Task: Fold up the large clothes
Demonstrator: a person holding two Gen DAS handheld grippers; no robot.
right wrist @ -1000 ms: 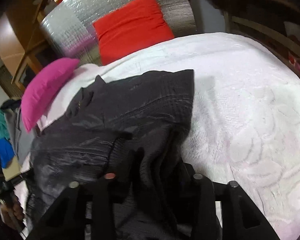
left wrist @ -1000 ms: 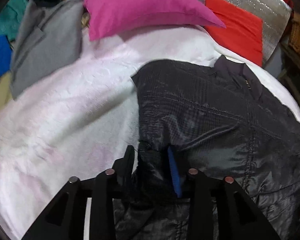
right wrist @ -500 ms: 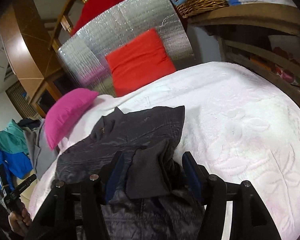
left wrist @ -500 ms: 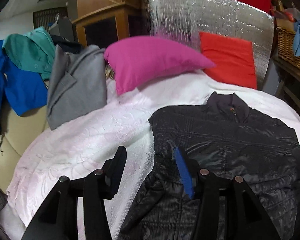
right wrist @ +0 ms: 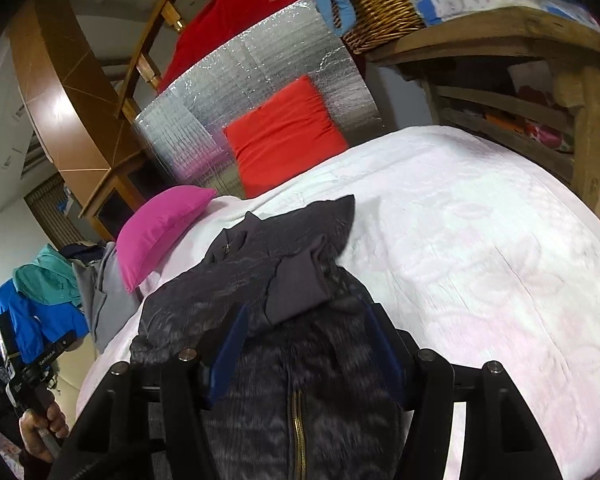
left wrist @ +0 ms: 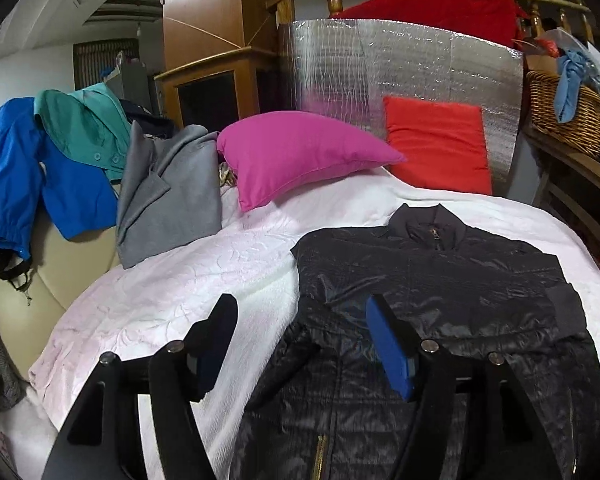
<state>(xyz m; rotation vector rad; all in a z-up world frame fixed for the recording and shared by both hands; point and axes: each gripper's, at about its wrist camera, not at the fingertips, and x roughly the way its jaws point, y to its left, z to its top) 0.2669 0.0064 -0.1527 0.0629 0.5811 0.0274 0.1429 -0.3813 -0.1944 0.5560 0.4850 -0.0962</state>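
No readable words, brands or numbers anywhere, only a small white lettered mark on the black handheld device point(right wrist: 40, 364) at the lower left of the right wrist view, too small to make out

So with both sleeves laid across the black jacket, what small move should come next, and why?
Probably lower both grippers to the hem. The left gripper and right gripper are open and empty above the black jacket, sleeves folded in, body still unfolded.

Home bedroom: bed point(left wrist: 228, 280) with white coverlet, pink pillow point(left wrist: 300, 156), red cushion point(left wrist: 436, 144), wicker basket point(left wrist: 568, 112), wooden cabinet point(left wrist: 208, 92), clothes draped at the side.
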